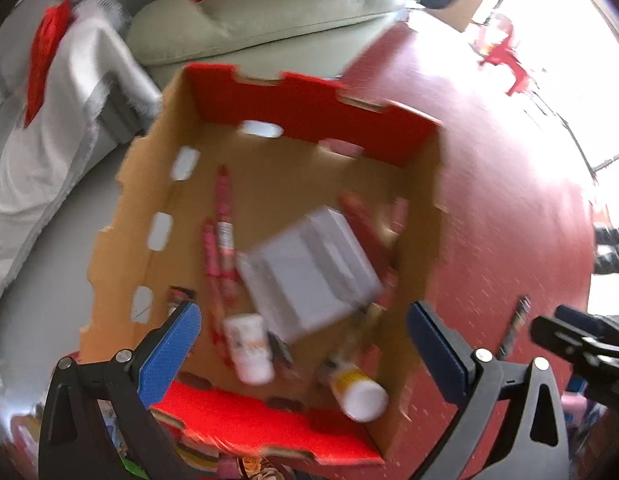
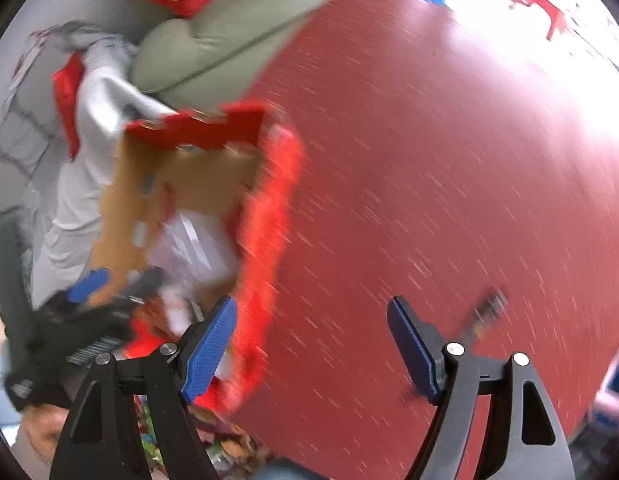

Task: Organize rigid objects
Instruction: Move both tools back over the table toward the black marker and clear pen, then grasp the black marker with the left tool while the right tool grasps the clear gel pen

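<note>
Left gripper (image 1: 305, 332) over cardboard box (image 1: 121, 216), red on its outside and on the end walls; jaws spread wide, blue pads clear of everything, nothing held. Box sits on red table (image 1: 509, 220), near edge beside pale green sofa (image 1: 269, 12). Inside box: white carton (image 1: 309, 268) tilted near middle; two red-pink pens (image 1: 221, 240) along its left; white bottle (image 1: 249, 356) lying near front wall; yellow-labelled white-capped bottle (image 1: 357, 388) at front right corner. Right gripper (image 2: 311, 344) above bare table just right of box, jaws apart, empty. Thin dark stick-like item (image 2: 485, 316) on table by its right finger, too blurred to identify. Both views motion-smeared
</note>
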`<move>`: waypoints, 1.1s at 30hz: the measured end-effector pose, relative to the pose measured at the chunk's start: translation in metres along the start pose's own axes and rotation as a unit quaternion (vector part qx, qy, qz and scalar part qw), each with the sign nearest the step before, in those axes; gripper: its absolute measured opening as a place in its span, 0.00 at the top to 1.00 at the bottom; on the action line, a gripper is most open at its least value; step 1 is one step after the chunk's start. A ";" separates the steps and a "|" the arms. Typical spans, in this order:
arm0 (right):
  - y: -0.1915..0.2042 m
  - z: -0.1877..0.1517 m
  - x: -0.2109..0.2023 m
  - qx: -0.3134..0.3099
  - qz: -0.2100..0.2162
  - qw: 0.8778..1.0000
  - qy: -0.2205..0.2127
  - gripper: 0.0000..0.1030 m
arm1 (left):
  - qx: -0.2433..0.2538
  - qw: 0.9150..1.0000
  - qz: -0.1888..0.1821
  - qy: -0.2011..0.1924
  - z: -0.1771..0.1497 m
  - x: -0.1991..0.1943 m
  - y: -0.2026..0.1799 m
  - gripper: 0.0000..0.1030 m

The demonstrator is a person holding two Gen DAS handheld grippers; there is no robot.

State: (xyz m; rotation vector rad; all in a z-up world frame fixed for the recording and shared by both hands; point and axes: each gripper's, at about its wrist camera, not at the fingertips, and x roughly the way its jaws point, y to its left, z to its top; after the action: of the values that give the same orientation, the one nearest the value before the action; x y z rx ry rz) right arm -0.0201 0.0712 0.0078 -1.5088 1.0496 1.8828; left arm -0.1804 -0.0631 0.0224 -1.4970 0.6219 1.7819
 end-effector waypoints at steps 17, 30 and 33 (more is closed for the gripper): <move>-0.201 -0.166 -0.001 0.308 -0.006 0.950 0.048 0.01 | 0.194 0.976 -0.080 0.056 -0.061 -0.003 -0.174 0.00; -0.212 -0.219 0.019 0.328 -0.010 0.940 0.087 0.01 | 0.269 0.960 0.017 0.080 -0.054 0.095 -0.248 0.00; -0.214 -0.223 0.017 0.332 -0.005 0.939 0.088 0.01 | 0.270 0.959 0.030 0.082 -0.047 0.112 -0.250 0.00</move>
State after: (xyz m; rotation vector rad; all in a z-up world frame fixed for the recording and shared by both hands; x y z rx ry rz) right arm 0.2696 0.0113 -0.0824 -1.2703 1.5536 1.1993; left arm 0.0344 0.0828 -0.0757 -1.2529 1.1438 1.3803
